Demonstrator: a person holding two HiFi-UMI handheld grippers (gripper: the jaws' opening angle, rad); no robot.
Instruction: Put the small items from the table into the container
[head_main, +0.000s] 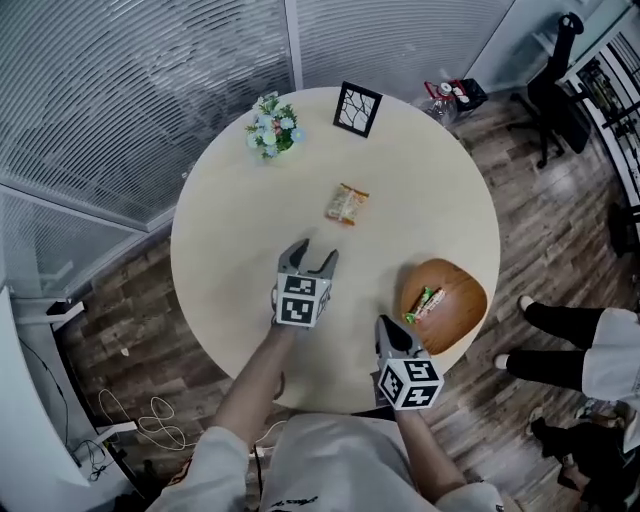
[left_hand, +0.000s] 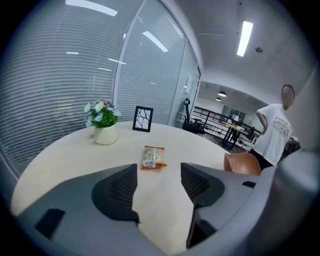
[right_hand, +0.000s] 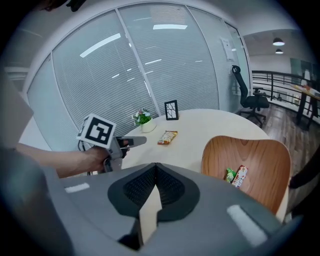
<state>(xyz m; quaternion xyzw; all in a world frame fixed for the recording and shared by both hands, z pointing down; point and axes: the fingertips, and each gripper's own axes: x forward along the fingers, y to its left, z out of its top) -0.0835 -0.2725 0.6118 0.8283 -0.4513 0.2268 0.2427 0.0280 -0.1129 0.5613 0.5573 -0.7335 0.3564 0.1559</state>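
The snack packet (head_main: 346, 204) lies flat in the middle of the table (head_main: 240, 230), just ahead of the left claw (head_main: 317, 252). That claw's jaws stand apart with nothing in them. The right claw (head_main: 384, 323) is pinched shut and empty. The packet looks light, crinkly and a bit slippery — best pinched across its narrow middle. Nothing blocks it. The flower pot (head_main: 273, 128) and picture frame (head_main: 357, 108) stand well behind, and the wooden bowl (head_main: 462, 283) sits at the right — two small bars (head_main: 425, 303) already inside.

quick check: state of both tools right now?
Left tool: open, nothing between its jaws; the snack packet lies ahead, untouched.
Right tool: closed, empty.
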